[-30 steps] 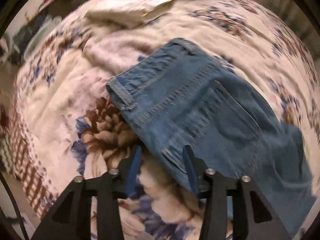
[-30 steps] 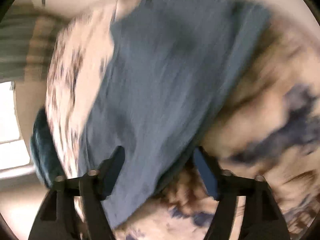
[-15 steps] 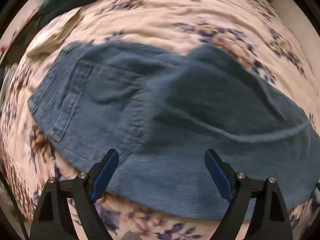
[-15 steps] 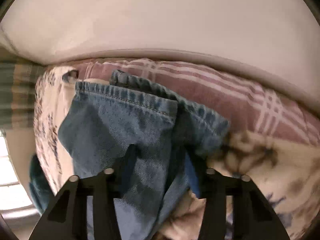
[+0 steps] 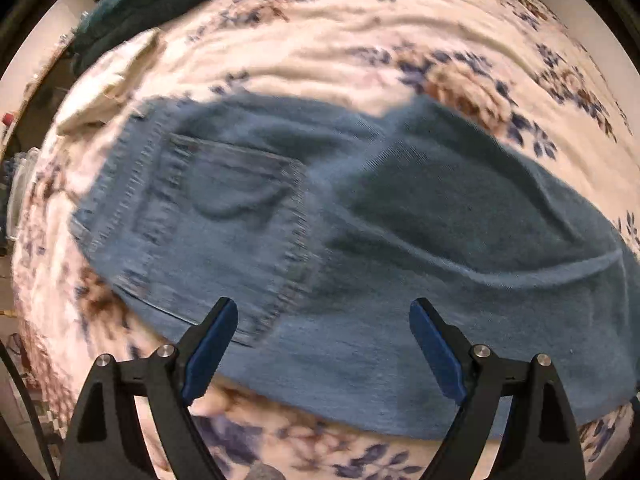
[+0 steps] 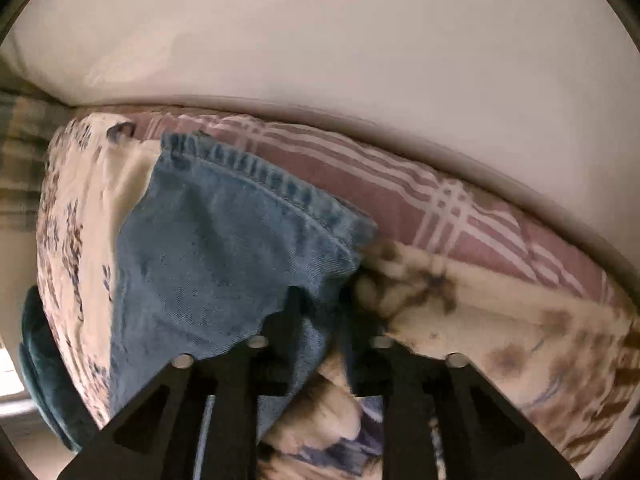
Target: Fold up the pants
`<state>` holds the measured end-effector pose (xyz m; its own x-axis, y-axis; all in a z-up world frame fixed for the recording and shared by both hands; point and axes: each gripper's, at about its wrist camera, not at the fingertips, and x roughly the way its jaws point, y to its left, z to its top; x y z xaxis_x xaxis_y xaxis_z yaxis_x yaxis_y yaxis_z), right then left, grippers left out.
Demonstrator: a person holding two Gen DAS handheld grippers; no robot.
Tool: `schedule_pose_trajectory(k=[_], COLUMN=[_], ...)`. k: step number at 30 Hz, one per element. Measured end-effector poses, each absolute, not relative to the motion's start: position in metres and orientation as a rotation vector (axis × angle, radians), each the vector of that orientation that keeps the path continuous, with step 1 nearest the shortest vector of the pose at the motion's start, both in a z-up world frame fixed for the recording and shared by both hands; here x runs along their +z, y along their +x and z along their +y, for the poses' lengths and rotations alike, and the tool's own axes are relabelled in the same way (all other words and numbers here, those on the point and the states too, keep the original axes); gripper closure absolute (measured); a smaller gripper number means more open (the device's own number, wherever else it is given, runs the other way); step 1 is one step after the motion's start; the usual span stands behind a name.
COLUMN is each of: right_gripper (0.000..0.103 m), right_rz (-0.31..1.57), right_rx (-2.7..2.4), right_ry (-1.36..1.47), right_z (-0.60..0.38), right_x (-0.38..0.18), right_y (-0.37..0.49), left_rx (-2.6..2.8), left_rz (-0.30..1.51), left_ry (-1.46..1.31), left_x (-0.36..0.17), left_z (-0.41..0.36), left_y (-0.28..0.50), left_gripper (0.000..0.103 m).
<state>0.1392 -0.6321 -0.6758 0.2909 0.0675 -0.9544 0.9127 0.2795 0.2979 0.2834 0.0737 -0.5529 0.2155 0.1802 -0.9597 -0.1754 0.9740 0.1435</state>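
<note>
Floral bedspread (image 5: 400,40) beneath jeans (image 5: 360,240), beige wall (image 6: 360,40)

My left tool (image 5: 322,344) has matte black, angular arms with triangular cut-outs, silver round screw heads at the joints, and flat blue pads (image 5: 210,346) lining the inner faces of both fingers. My right tool (image 6: 320,304) shows the same black frame, triangular cut-outs and silver screws; its pads look dark here.
</note>
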Motion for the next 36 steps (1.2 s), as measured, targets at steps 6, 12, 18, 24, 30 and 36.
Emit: schedule_pose_trajectory(k=[6, 12, 18, 24, 30, 36], right_gripper=[0.039, 0.035, 0.035, 0.035, 0.036, 0.036], right_rz=[1.24, 1.337, 1.522, 1.647, 1.657, 1.658], right_rx=[-0.612, -0.042, 0.193, 0.147, 0.112, 0.053], right_ry=[0.679, 0.496, 0.496, 0.333, 0.269, 0.296], right_z=[-0.542, -0.388, -0.281, -0.231, -0.214, -0.211], right_x=[-0.592, -0.589, -0.65, -0.695, -0.702, -0.703], right_y=[0.205, 0.344, 0.444, 0.486, 0.492, 0.494], left_rx=[0.303, 0.454, 0.417, 0.219, 0.173, 0.31], left_rz=[1.263, 1.257, 1.391, 1.46, 1.377, 1.433], left_ry=[-0.028, -0.22, -0.343, -0.419, -0.038, -0.166], left_x=[-0.517, -0.516, -0.563, -0.602, -0.584, -0.604], left_z=[0.126, 0.243, 0.335, 0.351, 0.302, 0.352], left_y=[0.307, 0.35, 0.392, 0.417, 0.408, 0.385], left_gripper=[0.015, 0.015, 0.016, 0.021, 0.089, 0.098])
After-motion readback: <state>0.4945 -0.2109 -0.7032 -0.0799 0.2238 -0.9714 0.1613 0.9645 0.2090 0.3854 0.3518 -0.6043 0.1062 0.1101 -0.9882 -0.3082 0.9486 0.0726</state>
